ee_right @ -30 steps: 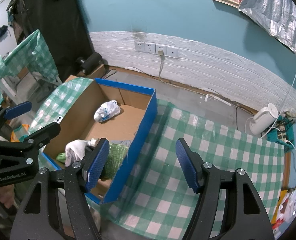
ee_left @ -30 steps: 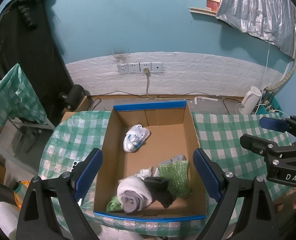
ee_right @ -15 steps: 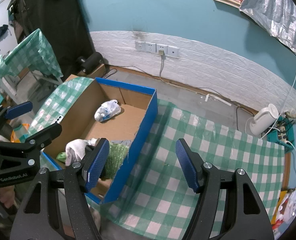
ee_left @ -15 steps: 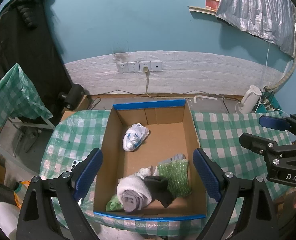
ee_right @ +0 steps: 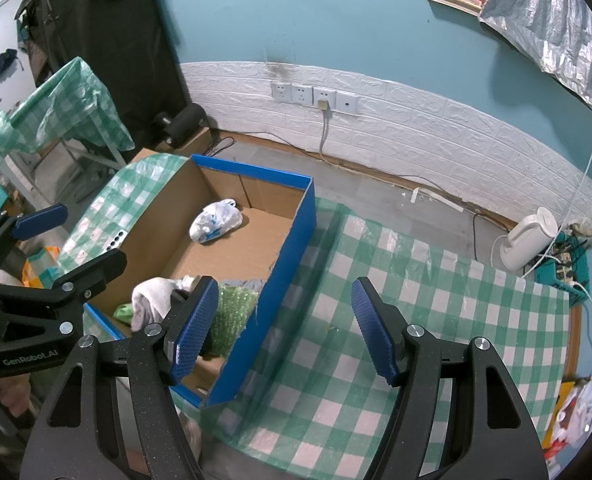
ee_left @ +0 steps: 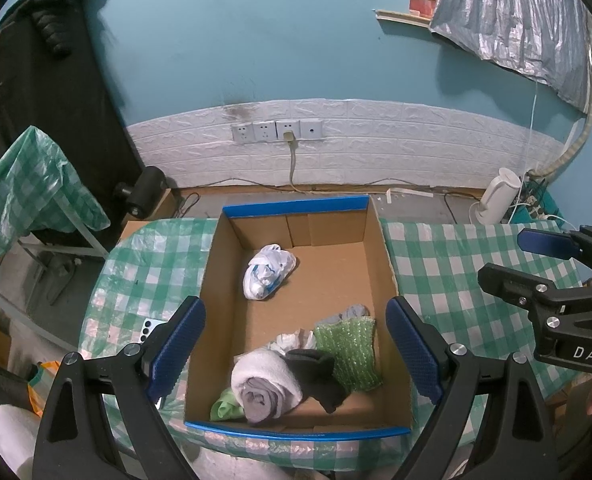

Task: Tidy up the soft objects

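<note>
Cardboard, edged with blue tape, forms the open box [ee_left: 375,264] that is set on the green-checked desk [ee_left: 447,264]. All the soft things are gathered inside it: a rolled white towel [ee_left: 266,380], a dark sock [ee_left: 315,376], a green bubble-wrap pad [ee_left: 349,346] and a light-green scrap [ee_left: 224,406] are heaped at the near end, while a crumpled white plastic bag [ee_left: 268,270] is left alone toward the far wall. Everything is judged light and yielding; the towel is best pinched across its roll, the bag by a bunched fold, since its film may slip. The left hand-held gripper [ee_left: 296,354] is held spread wide above the heap, nothing between its pads. The right hand-held gripper [ee_right: 286,328] is likewise parted and empty, poised over the box's right wall and bare cloth.
</note>
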### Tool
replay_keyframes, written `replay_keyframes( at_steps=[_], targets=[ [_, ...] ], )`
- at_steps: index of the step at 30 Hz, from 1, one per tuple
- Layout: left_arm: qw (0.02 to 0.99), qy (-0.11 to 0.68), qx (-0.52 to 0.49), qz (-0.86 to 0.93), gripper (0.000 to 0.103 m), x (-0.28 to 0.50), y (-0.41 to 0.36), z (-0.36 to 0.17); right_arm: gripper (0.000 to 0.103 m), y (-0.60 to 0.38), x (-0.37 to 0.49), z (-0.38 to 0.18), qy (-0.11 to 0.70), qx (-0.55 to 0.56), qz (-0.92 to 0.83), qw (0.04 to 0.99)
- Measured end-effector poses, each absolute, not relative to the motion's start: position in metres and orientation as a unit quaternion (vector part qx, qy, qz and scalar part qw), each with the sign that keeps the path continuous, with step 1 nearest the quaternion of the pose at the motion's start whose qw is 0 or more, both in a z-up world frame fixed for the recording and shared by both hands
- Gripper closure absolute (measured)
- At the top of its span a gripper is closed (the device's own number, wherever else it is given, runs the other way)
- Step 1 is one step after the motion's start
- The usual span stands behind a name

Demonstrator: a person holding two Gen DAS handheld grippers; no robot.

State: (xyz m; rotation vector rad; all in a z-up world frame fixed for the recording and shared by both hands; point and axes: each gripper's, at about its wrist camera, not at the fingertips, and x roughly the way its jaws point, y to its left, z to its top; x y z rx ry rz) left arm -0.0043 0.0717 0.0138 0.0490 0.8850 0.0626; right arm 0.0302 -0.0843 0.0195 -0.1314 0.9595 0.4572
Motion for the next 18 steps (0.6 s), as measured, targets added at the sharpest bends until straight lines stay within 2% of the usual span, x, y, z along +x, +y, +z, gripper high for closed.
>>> replay_keyframes(
  at_steps=[18],
  targets=[
    [0.902,0.430,0.025,0.029,0.010,-0.0047,0.0715,0.0129,0.034,-0.0834,0.0287,0.0203,0.457,-0.062,0.218,0.860]
  ],
)
